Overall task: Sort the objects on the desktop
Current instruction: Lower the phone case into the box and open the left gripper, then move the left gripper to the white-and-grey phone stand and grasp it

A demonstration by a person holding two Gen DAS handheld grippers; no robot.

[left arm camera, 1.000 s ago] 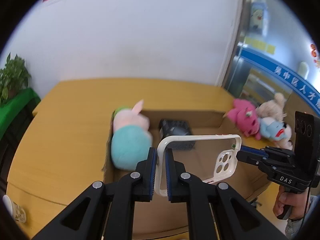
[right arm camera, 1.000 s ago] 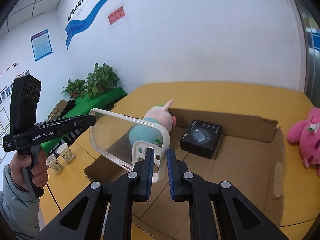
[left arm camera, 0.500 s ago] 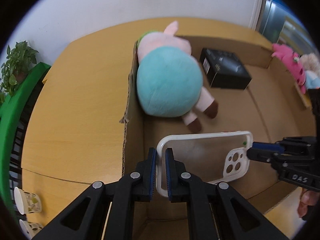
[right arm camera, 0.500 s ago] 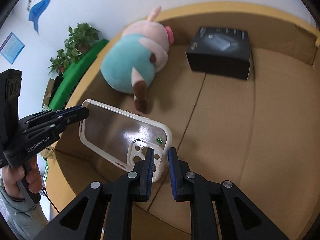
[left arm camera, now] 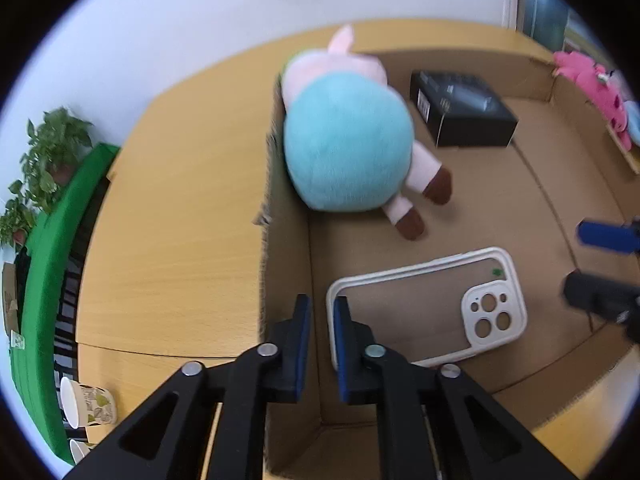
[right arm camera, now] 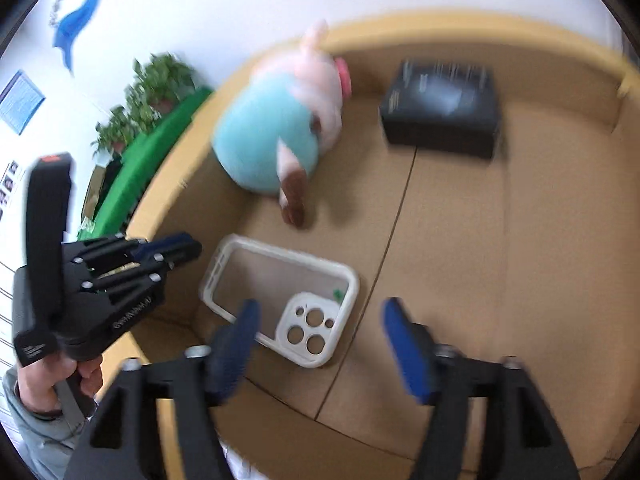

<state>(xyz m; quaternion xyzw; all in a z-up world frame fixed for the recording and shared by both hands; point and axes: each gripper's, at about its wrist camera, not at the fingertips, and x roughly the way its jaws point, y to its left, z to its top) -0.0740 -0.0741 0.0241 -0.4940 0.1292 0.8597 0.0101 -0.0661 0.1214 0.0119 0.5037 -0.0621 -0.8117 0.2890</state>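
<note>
Letting go of the phone case inside the cardboard box

The clear white-rimmed phone case [left arm camera: 426,306] lies on the floor of the cardboard box [left arm camera: 286,240], in the corner nearest the cameras, just below the feet of the teal-and-pink pig plush [left arm camera: 348,140]; the black box [left arm camera: 460,108] sits beyond the plush. The right gripper [right arm camera: 320,340] is opening, its fingers spread wide with the case's camera end lying loose between them. The left gripper [left arm camera: 320,336] is opening too; its fingers stand narrowly apart at the case's end rim. To finish well, I judge both should part fully, then lift straight away so no pad drags the case.
</note>
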